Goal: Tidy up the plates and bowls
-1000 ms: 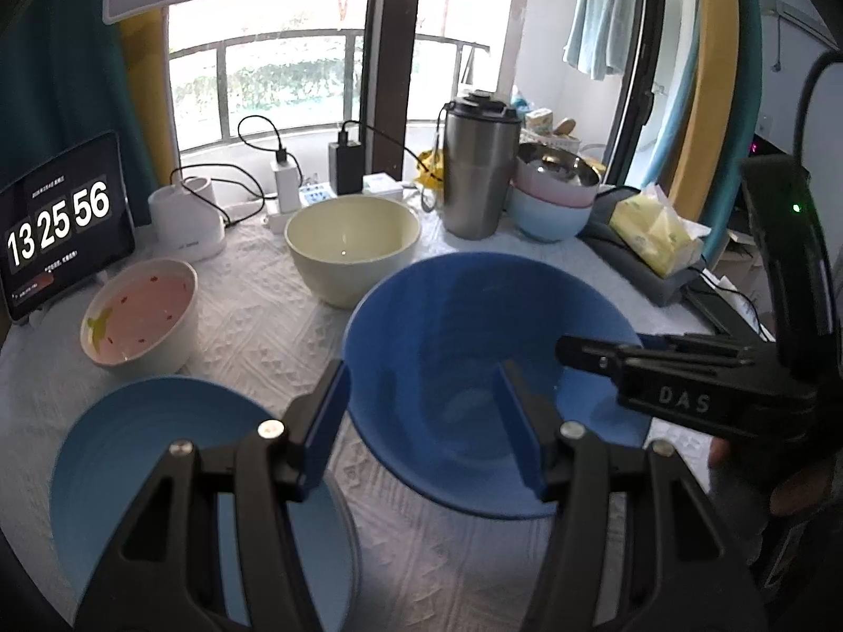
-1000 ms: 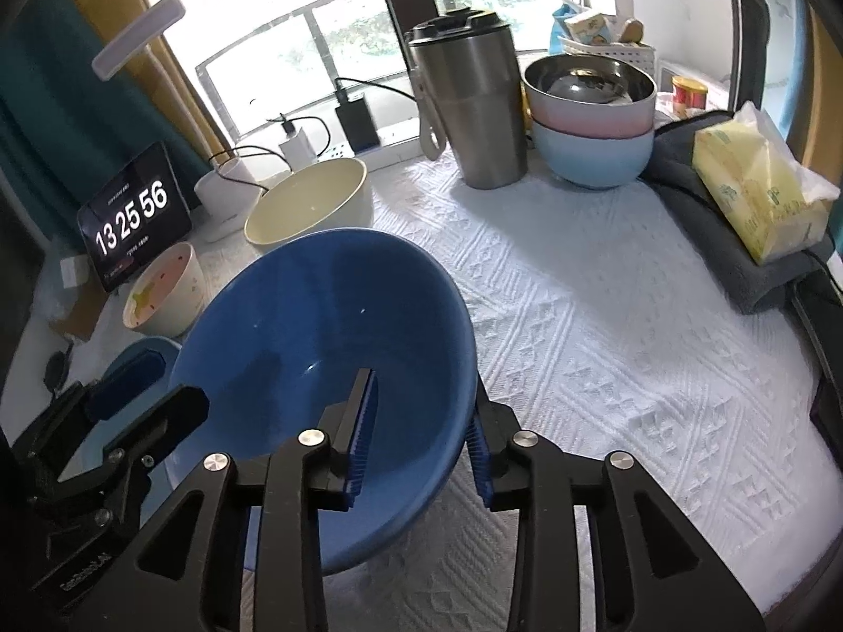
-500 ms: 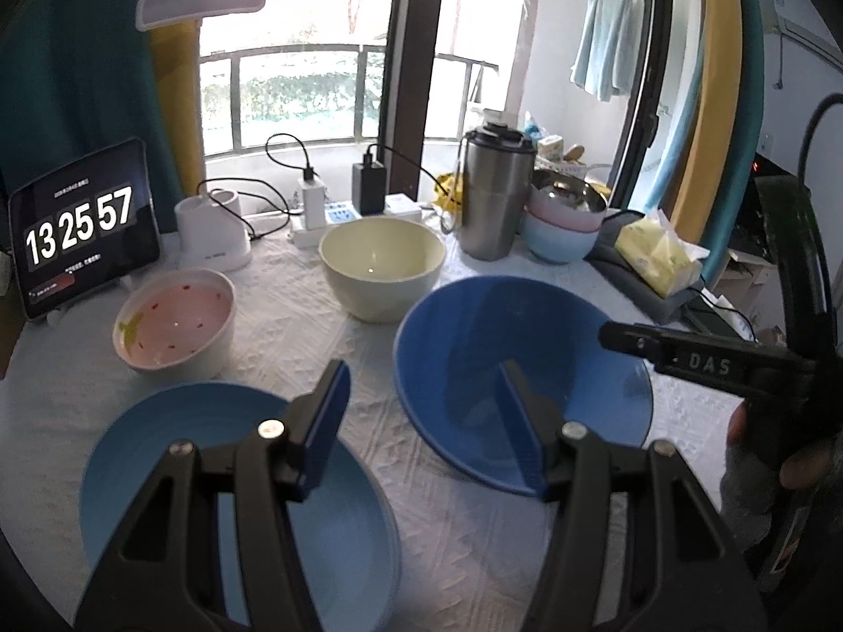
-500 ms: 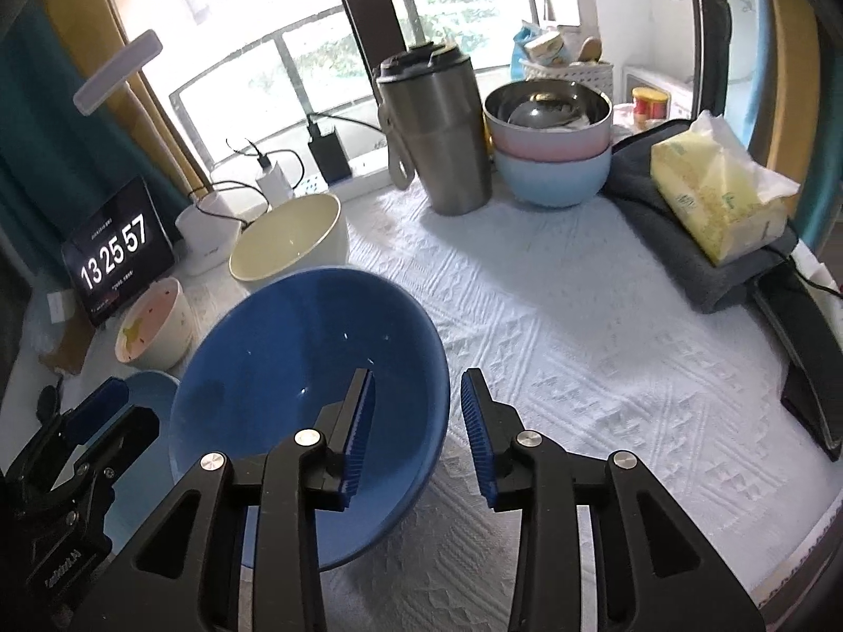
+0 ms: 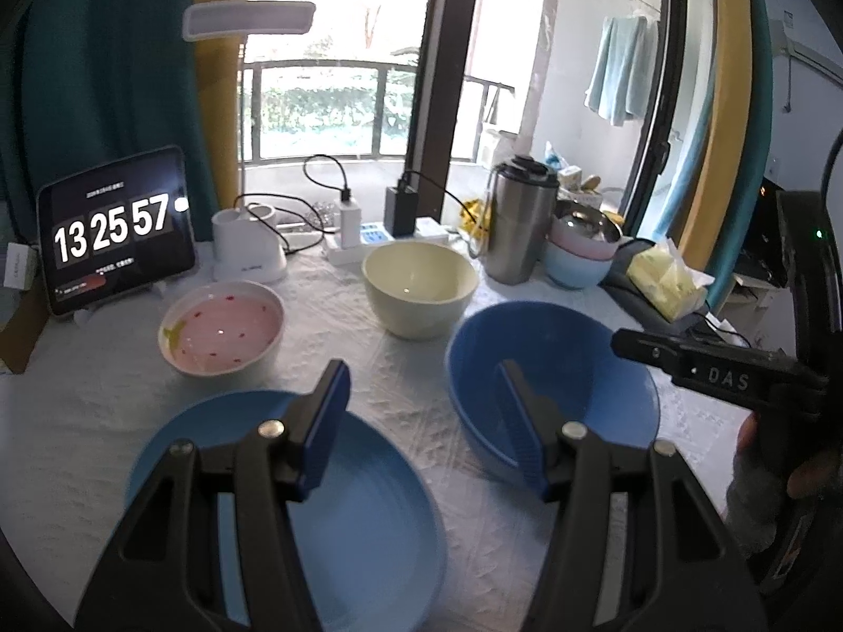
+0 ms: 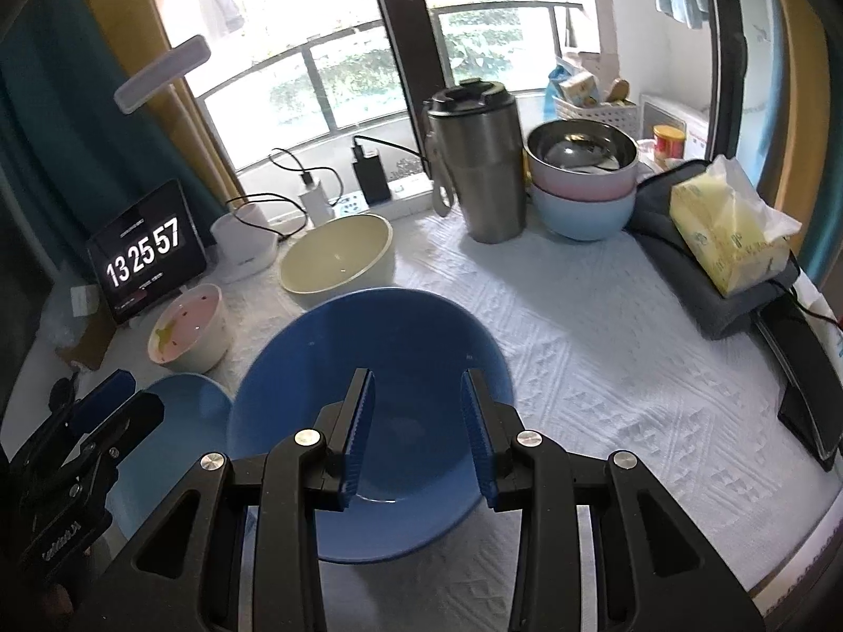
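The big dark blue bowl (image 6: 369, 411) sits on the worktop (image 6: 606, 326), which has a white bumpy cloth on it. The bowl is round, smooth and shiny. My right gripper (image 6: 416, 426) hangs over it with its fingers (image 6: 358, 421) partly apart and nothing held between them. Just to the left of the bowl lies a flat light blue plate (image 5: 337, 516). My left gripper (image 5: 427, 421) hangs over the plate's edge, its fingers (image 5: 326, 421) apart too, holding nothing.

Behind these stand a cream bowl (image 5: 419, 287) and a small pink bowl (image 5: 221, 332) with red dots inside. Farther back is a tall metal cup (image 6: 474, 168) with a black lid. Next to it is a stack of bowls (image 6: 582, 179): light blue at the bottom, pink on it, shiny metal on top.

A clock screen (image 5: 116, 234) stands at the left. A yellow tissue pack (image 6: 732, 231) lies on a grey cloth at the right.

The right view shows inside the metal bowl. The left view shows all of the plate.
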{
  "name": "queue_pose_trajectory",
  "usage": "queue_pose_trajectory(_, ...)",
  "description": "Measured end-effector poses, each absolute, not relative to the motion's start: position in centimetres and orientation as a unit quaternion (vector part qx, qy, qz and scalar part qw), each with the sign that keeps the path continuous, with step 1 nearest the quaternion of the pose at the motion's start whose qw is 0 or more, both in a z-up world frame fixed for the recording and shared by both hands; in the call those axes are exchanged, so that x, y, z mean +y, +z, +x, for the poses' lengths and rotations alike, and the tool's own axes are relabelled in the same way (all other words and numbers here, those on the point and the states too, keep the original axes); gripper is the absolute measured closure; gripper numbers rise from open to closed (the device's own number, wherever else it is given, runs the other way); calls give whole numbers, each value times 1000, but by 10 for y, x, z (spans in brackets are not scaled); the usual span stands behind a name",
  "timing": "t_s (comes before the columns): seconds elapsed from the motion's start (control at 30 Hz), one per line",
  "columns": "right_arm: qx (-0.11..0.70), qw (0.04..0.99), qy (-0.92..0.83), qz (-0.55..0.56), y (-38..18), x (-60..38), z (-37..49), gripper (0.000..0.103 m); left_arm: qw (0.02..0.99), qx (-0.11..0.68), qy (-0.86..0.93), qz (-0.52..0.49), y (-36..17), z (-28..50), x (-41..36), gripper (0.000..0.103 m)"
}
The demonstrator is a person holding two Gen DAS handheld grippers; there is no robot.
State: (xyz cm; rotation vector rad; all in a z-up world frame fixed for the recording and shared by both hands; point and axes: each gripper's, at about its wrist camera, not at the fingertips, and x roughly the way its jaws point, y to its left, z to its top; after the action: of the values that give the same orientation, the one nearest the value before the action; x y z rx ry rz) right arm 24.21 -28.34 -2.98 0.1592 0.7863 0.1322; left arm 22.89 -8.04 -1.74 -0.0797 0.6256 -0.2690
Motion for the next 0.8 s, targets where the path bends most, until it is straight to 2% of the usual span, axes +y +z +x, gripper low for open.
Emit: queue_pose_trajectory(0.8,389,915,106,35,-24,-211,264,67,954,288,-63,-61,-17,239,-6,44)
